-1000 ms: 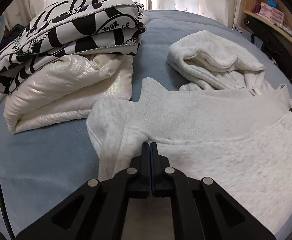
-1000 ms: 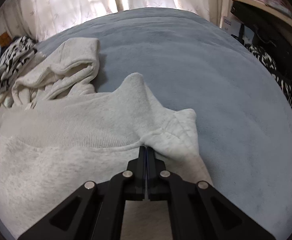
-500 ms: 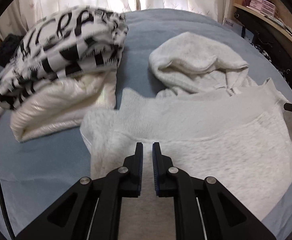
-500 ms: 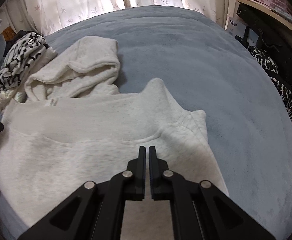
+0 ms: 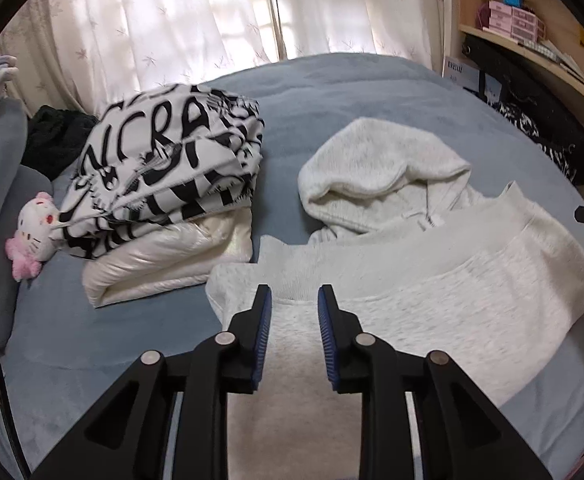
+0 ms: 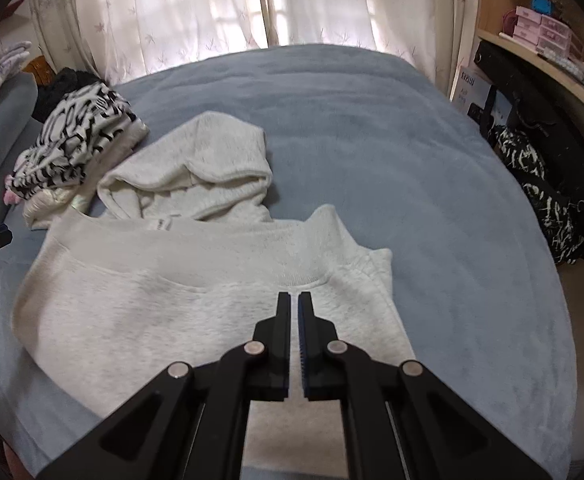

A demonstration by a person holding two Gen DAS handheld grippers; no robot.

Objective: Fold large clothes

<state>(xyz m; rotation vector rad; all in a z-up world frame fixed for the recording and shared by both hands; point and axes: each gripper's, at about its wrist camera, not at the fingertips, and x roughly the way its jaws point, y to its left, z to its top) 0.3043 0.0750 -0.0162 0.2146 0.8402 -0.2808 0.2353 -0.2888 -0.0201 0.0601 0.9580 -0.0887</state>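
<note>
A light grey hoodie (image 5: 432, 304) lies folded on the blue bed, its hem band turned up toward the hood (image 5: 376, 172). It also shows in the right wrist view (image 6: 180, 312), with its hood (image 6: 196, 172) beyond. My left gripper (image 5: 294, 300) is open and empty, raised above the hoodie's left part. My right gripper (image 6: 295, 300) is open by a narrow gap and empty, raised above the hoodie's right part. Neither touches the cloth.
A folded black-and-white printed garment (image 5: 164, 160) sits on a folded cream jacket (image 5: 164, 260) at the left. A pink-and-white plush toy (image 5: 34, 236) lies beside them. Shelves and dark clothes (image 6: 544, 176) stand at the right. Curtains (image 6: 252, 8) hang behind the bed (image 6: 432, 160).
Both grippers were shut on the hoodie's hem, then opened and let it go. Both have since lifted and drawn back, and the left one has opened wider.
</note>
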